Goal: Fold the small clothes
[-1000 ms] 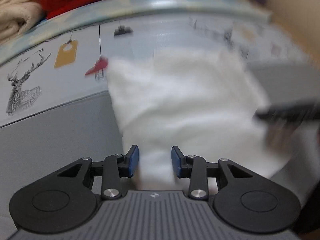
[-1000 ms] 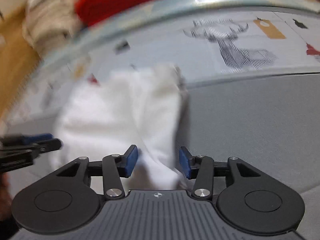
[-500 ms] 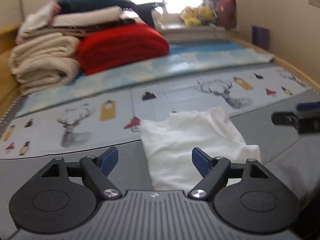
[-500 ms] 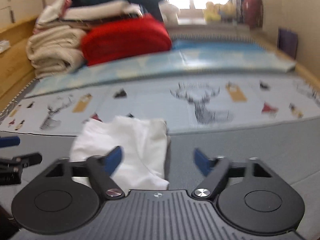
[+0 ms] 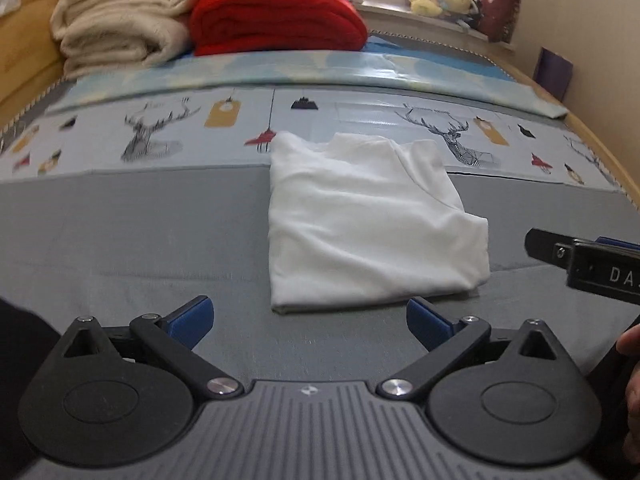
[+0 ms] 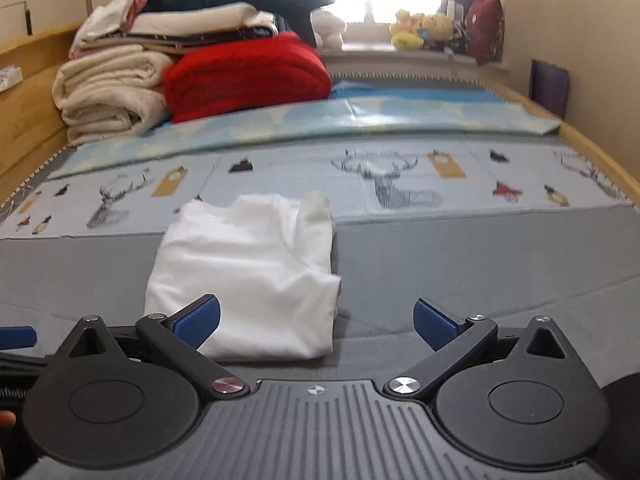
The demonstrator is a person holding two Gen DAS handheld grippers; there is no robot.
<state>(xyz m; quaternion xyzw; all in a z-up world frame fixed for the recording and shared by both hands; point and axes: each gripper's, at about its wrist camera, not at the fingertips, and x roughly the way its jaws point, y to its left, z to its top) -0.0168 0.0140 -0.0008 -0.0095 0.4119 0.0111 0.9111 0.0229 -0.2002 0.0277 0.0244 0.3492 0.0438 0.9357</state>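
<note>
Now we see a folded white garment [image 5: 368, 220] lying flat on the bed [image 5: 120, 232], across grey mattress and deer-print sheet. Our left gripper [image 5: 310, 320] and right gripper [image 6: 316, 320] have just been opening; both gape wide, empty.

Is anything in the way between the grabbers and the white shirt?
Nothing visible. The left gripper and right gripper are both open, and only bare grey bedding lies between them and the folded white shirt.
</note>
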